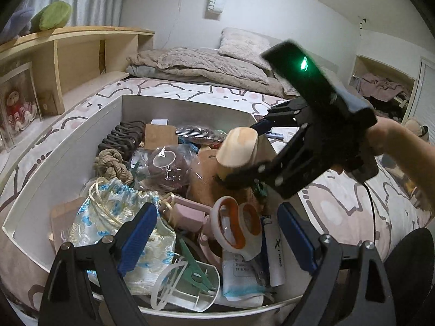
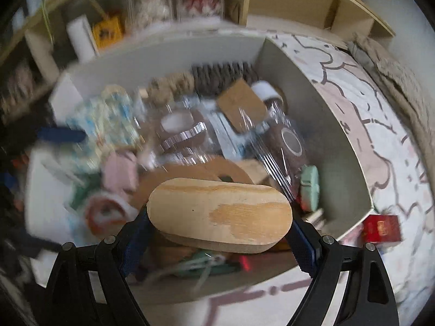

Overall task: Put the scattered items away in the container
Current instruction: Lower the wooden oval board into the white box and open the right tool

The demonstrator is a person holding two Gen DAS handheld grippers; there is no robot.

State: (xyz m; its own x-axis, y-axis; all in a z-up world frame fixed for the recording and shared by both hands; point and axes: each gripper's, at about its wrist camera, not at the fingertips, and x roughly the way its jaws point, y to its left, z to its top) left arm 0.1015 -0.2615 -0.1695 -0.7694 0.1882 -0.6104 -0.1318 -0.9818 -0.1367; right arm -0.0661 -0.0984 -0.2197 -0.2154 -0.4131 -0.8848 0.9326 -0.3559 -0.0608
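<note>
A white box (image 1: 176, 106) stands on the bed, filled with several items: a floral pouch (image 1: 114, 209), a coil of rope (image 1: 111, 163), an orange-and-white ring piece (image 1: 236, 225) and a green peg (image 1: 195, 271). My left gripper (image 1: 217, 217) hangs open over the box's near end with nothing between its blue pads. My right gripper (image 1: 242, 149) reaches in from the right, shut on an oval wooden block (image 1: 239, 144). In the blurred right wrist view the wooden block (image 2: 217, 209) spans my right gripper (image 2: 218, 218) above the box (image 2: 312, 103).
A small red box (image 2: 382, 228) lies on the patterned bedsheet (image 1: 339, 198) just outside the container's corner. A wooden shelf (image 1: 76, 54) runs along the left, and blankets and pillows (image 1: 206, 65) lie behind the box. A person's forearm (image 1: 402, 141) holds the right gripper.
</note>
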